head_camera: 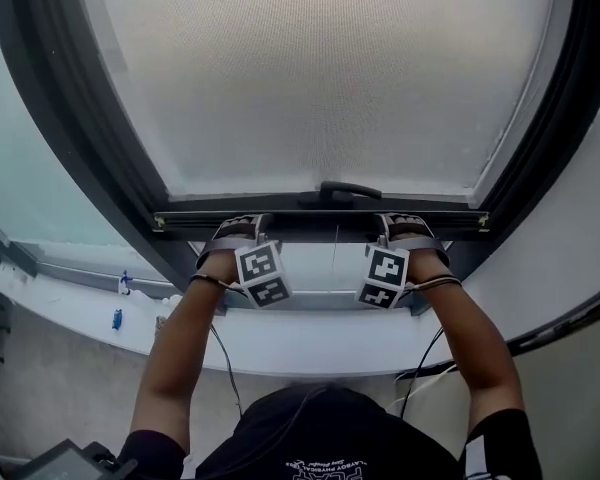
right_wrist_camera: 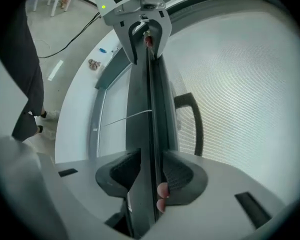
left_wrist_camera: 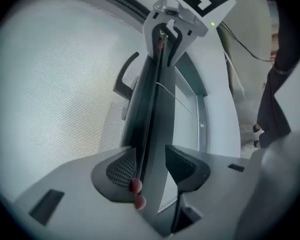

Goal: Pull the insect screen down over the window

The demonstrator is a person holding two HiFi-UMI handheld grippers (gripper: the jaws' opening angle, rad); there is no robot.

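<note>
While stretched across the dark window frame [head_camera: 100,138], covers most of the opening as grey woven mesh insect screen [head_camera: 320,78]. Ends in a dark metal bottom bar [head_camera: 320,226] near the white sill [head_camera: 310,343]. Gripped there from below by left gripper [left_wrist_camera: 154,166] and right gripper [right_wrist_camera: 150,173], both with jaws closed on the bar.

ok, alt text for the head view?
The left gripper and right gripper both grip the dark bottom bar of a pale insect screen, one on either side of its handle. A white sill lies below.
</note>
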